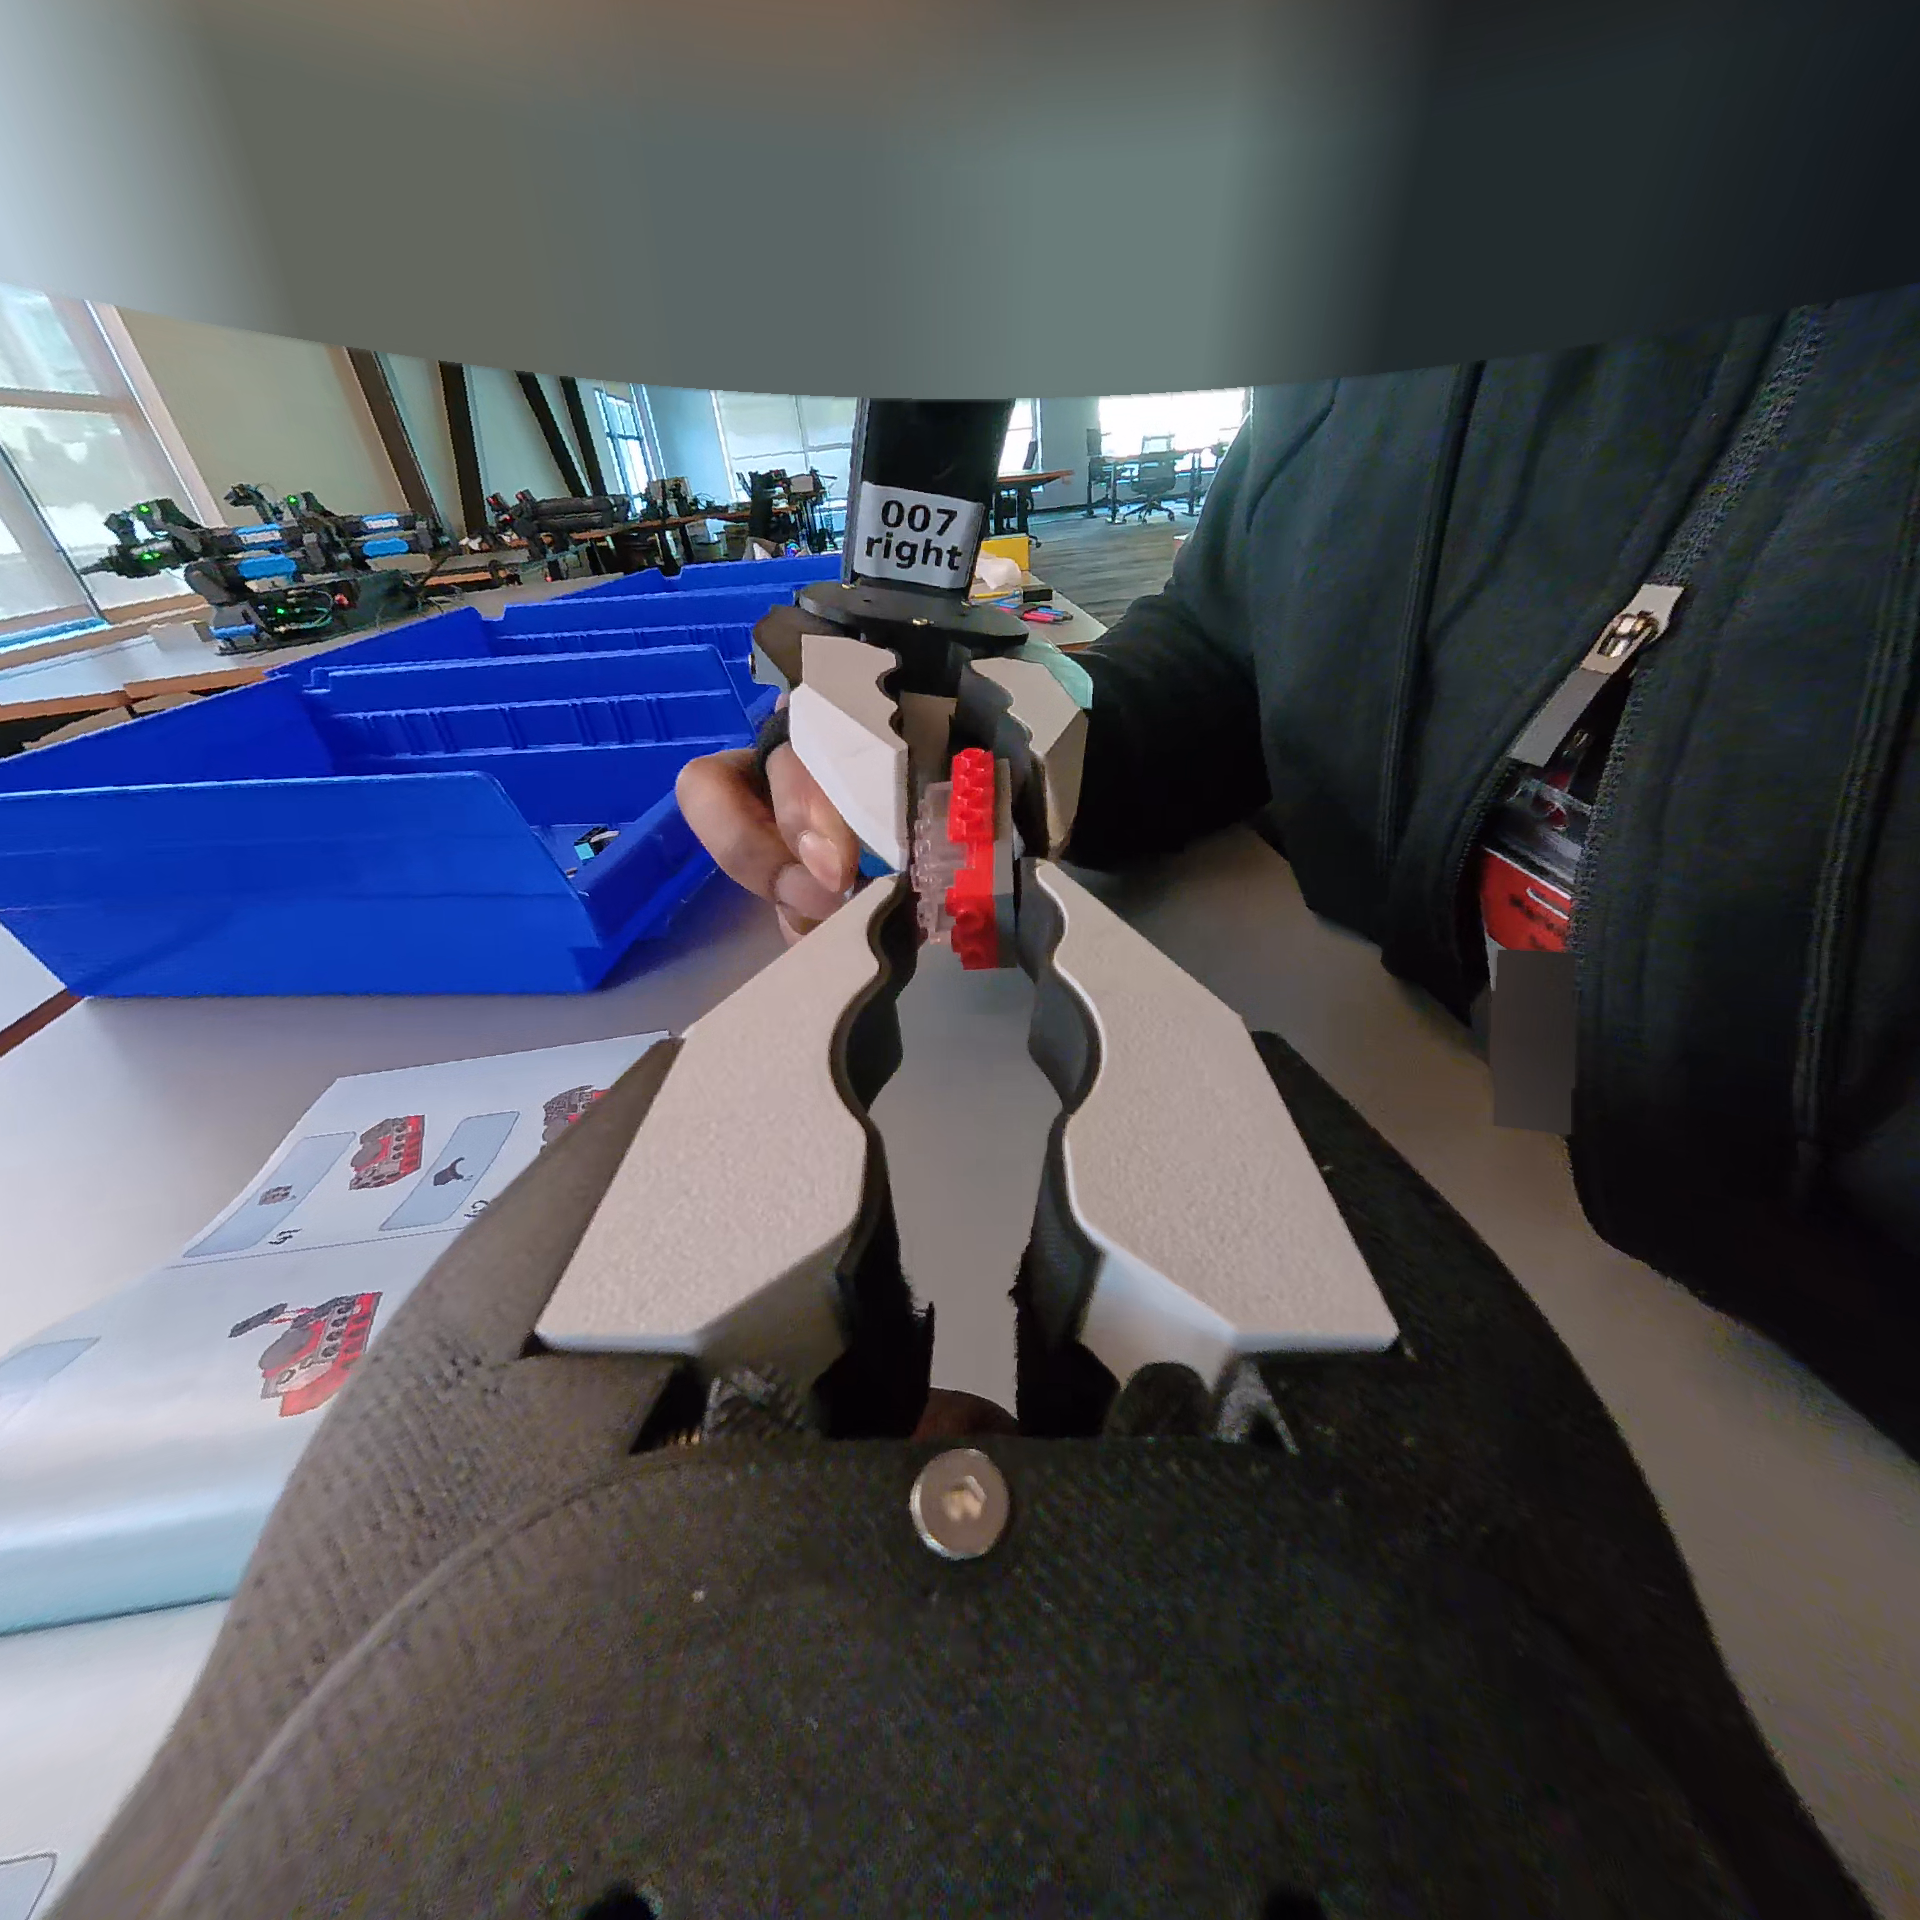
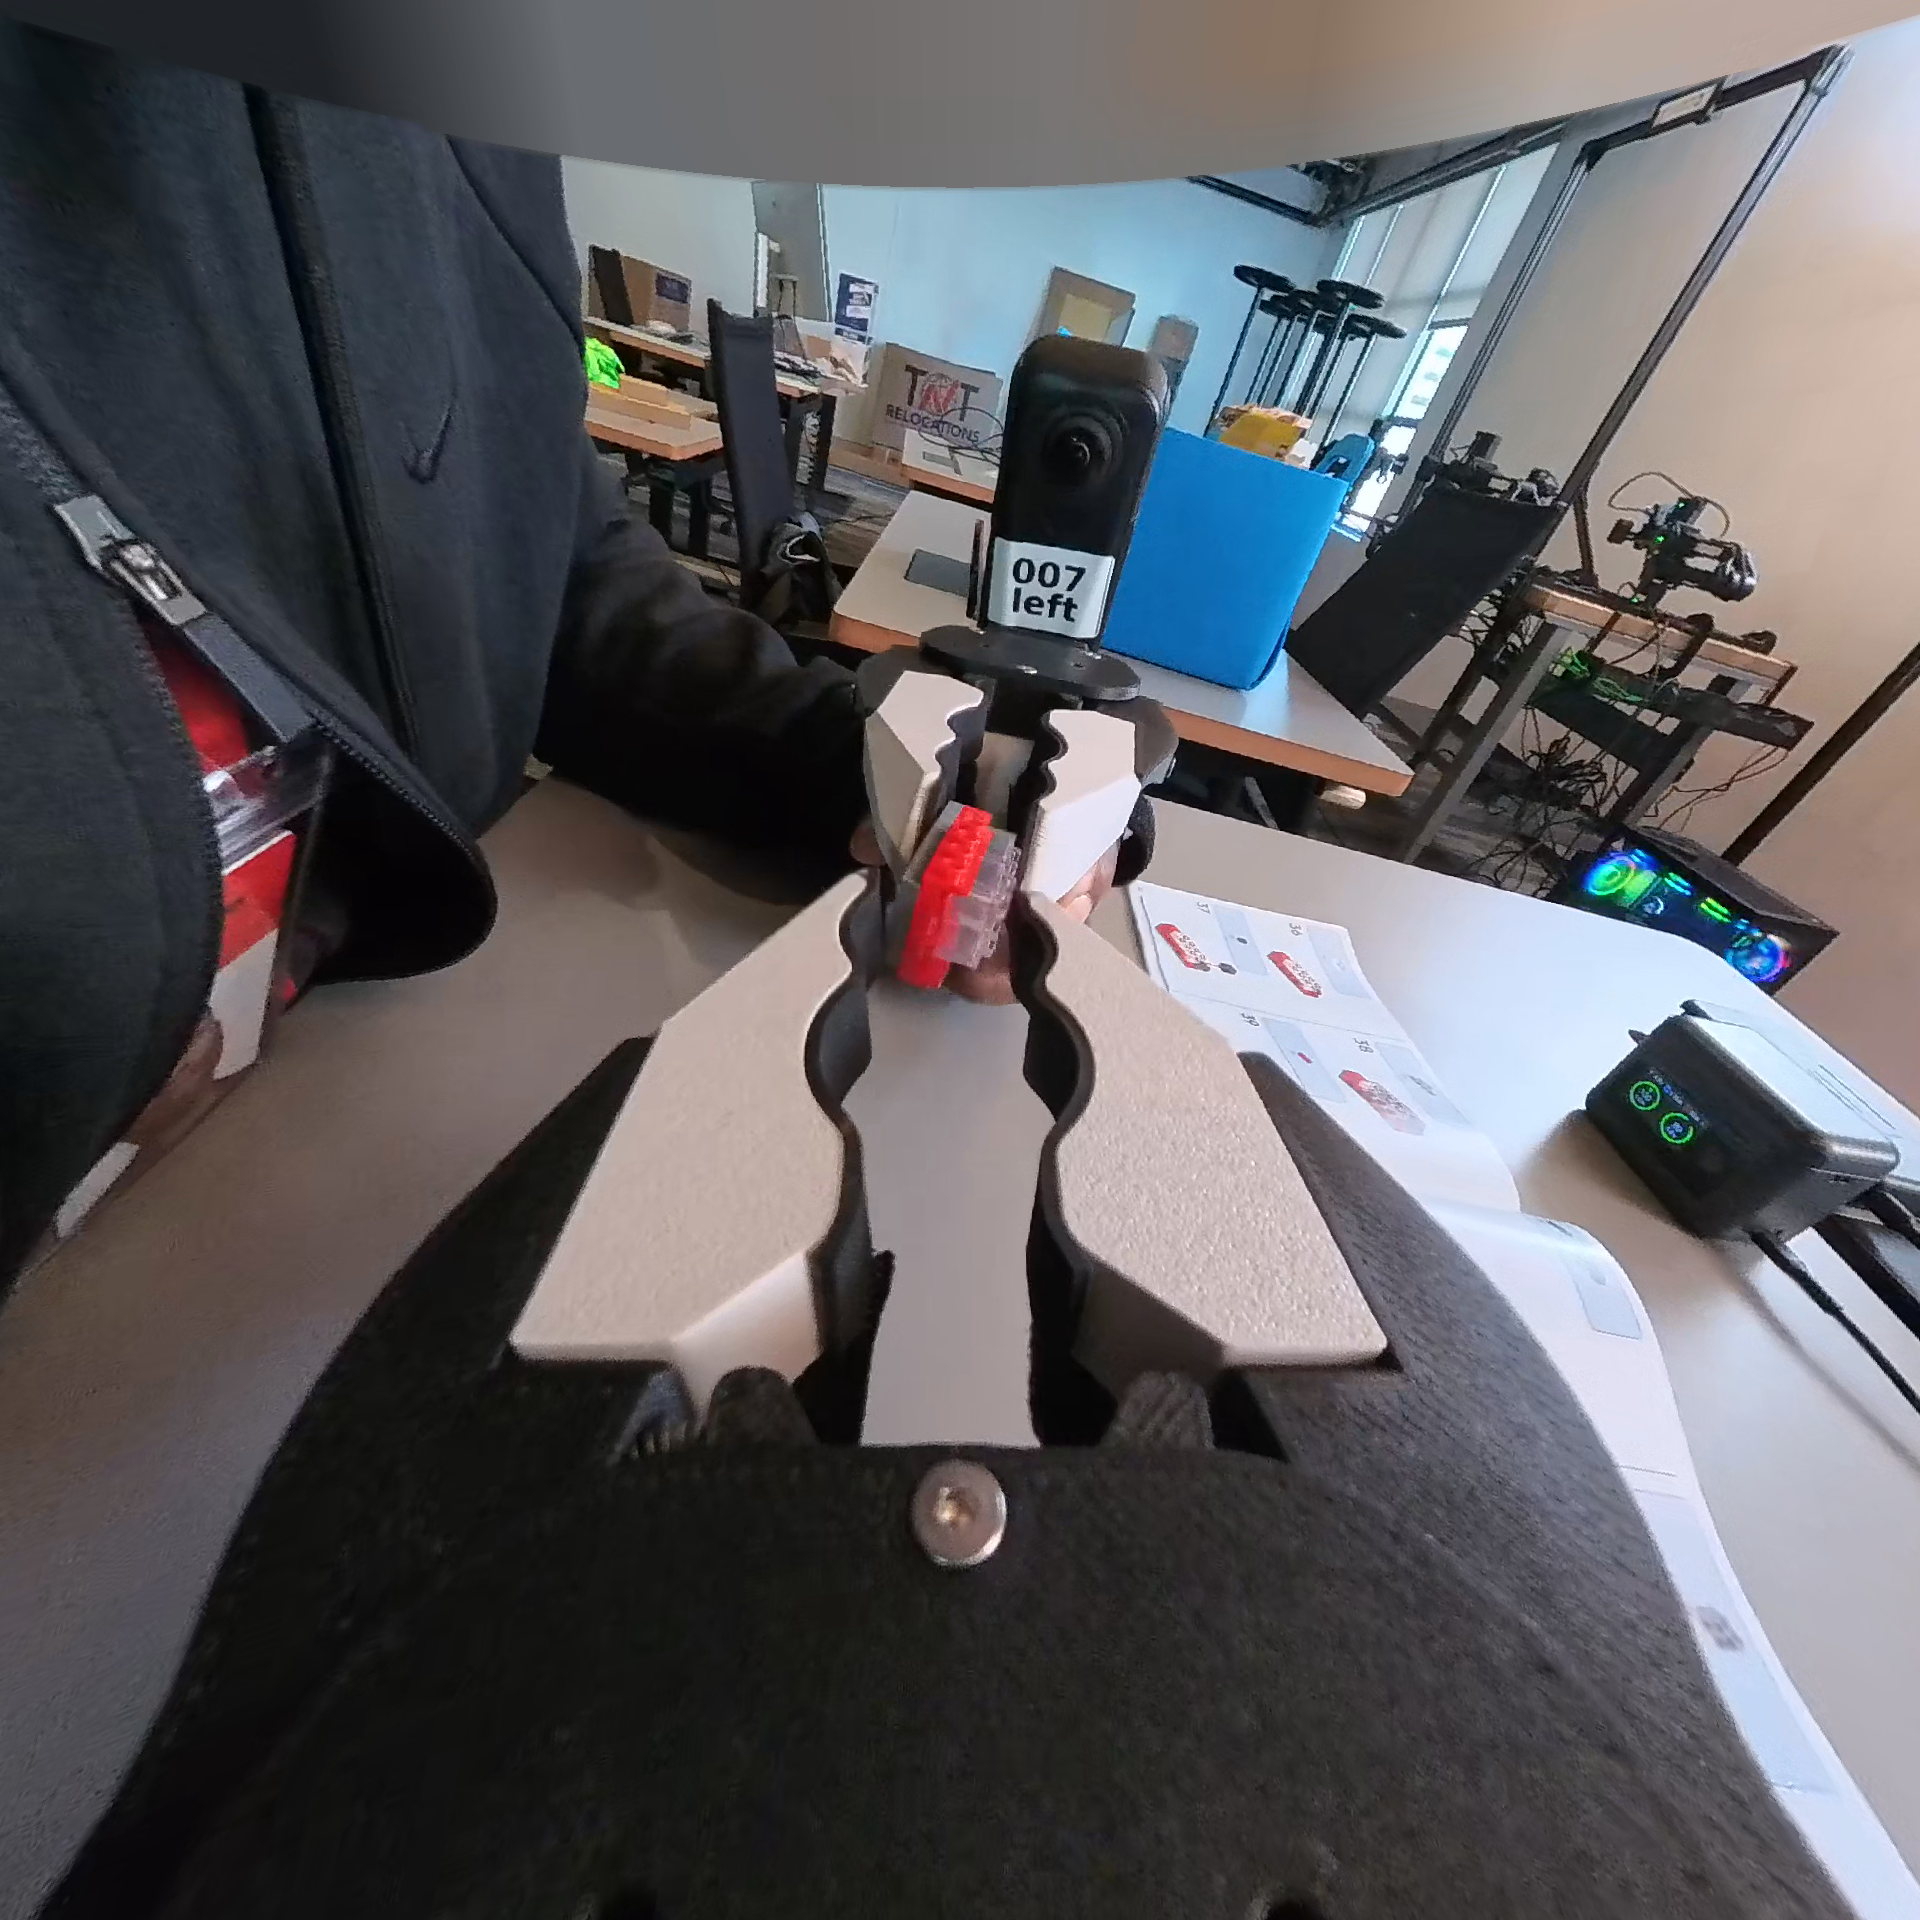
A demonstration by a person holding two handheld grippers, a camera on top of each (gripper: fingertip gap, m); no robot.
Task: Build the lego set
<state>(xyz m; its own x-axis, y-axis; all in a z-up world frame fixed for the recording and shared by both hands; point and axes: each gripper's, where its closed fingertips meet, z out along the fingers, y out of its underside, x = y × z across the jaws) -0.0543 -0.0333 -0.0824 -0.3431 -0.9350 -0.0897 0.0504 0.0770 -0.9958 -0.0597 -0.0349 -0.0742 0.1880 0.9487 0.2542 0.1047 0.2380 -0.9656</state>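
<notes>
Left tongs and right tongs are seen tip to tip above the desk, both closed on the red-and-clear lego assembly, with blue bins noted behind it and an instruction booklet below.

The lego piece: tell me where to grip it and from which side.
Grip the lego piece across its flat faces: one finger on the grey plate at the back, one on the clear studs at the front. It stands on edge between the two grippers, so come in end-on, as the left gripper and right gripper do.
</notes>
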